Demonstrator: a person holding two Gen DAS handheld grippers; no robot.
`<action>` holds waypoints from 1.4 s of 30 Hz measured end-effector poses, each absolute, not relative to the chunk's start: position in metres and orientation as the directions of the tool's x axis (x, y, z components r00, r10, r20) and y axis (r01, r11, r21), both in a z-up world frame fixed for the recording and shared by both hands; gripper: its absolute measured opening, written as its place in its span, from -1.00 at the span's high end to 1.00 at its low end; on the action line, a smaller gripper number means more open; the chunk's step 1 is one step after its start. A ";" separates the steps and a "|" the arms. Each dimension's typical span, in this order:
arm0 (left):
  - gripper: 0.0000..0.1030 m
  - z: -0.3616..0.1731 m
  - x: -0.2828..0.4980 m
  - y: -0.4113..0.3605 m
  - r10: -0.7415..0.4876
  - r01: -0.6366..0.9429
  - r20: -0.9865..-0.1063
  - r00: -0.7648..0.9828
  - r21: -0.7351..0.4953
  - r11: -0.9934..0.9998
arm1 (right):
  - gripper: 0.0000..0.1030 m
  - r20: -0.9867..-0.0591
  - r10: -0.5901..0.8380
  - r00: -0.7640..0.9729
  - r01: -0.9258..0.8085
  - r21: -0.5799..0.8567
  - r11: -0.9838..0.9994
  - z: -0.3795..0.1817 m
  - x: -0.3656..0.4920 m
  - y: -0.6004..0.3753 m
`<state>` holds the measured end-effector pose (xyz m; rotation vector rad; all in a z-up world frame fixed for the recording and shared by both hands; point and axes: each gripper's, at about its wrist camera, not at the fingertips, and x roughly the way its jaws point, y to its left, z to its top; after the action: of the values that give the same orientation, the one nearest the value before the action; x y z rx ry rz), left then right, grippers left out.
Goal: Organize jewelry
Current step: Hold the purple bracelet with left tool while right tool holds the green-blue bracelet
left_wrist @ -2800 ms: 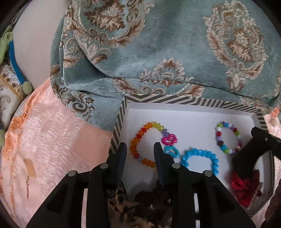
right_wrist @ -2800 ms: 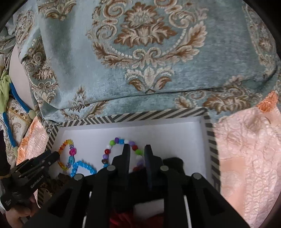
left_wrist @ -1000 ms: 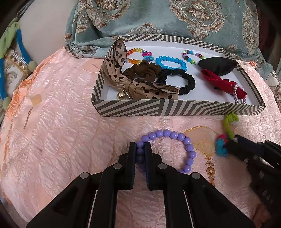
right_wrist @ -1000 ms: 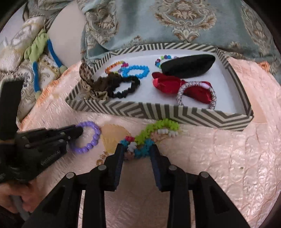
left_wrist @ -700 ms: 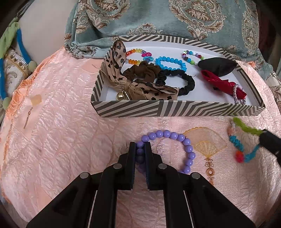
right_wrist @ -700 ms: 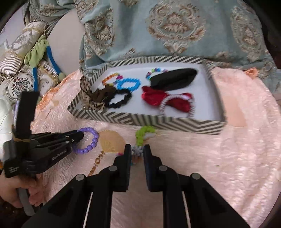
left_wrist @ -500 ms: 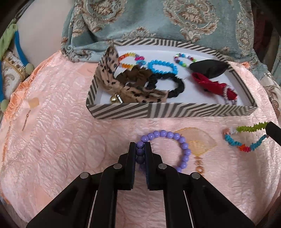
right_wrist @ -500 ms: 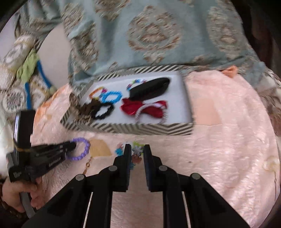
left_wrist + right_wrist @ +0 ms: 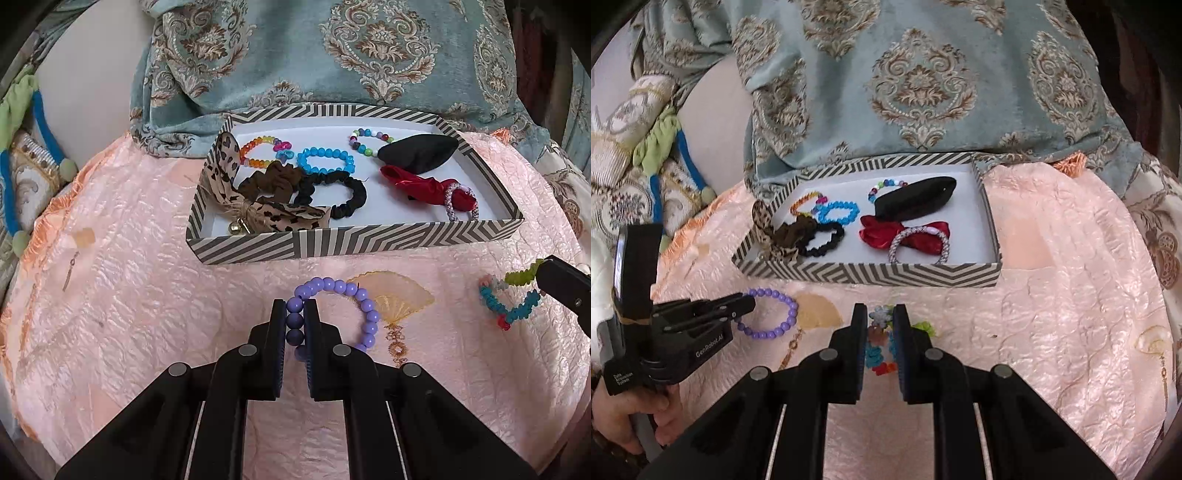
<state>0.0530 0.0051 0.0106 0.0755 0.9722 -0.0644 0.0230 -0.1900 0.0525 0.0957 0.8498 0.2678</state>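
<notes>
Left wrist view: left gripper angled downward at lower centre, clamped on purple beaded bracelet below striped cardboard tray; right gripper, lower centre, pinching multicoloured coiled bracelet.

Soft daylight, sharp, fisheye-warped edges

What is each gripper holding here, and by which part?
Left gripper pinches the purple bead bracelet by the beads on its left side. Right gripper clamps the multicoloured bracelet across its bunched loop.
</notes>
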 end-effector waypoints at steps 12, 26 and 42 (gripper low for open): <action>1.00 0.011 0.052 0.004 -0.024 0.089 -0.823 0.567 0.032 0.996 | 0.73 -0.742 0.256 0.620 -0.194 0.170 0.966 0.048 0.024 -0.186; 1.00 0.010 0.052 0.006 -0.019 0.087 -0.823 0.567 0.037 0.996 | 0.73 -0.746 0.253 0.617 -0.179 0.180 0.967 0.041 0.034 -0.180; 1.00 0.011 0.051 0.003 -0.020 0.093 -0.818 0.575 0.041 0.995 | 0.73 -0.726 0.243 0.643 -0.209 0.139 0.968 0.053 0.020 -0.178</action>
<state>0.0507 0.0027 0.0115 0.0825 0.9560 -0.0661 0.0198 -0.1781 0.0527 0.0440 0.8334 0.2572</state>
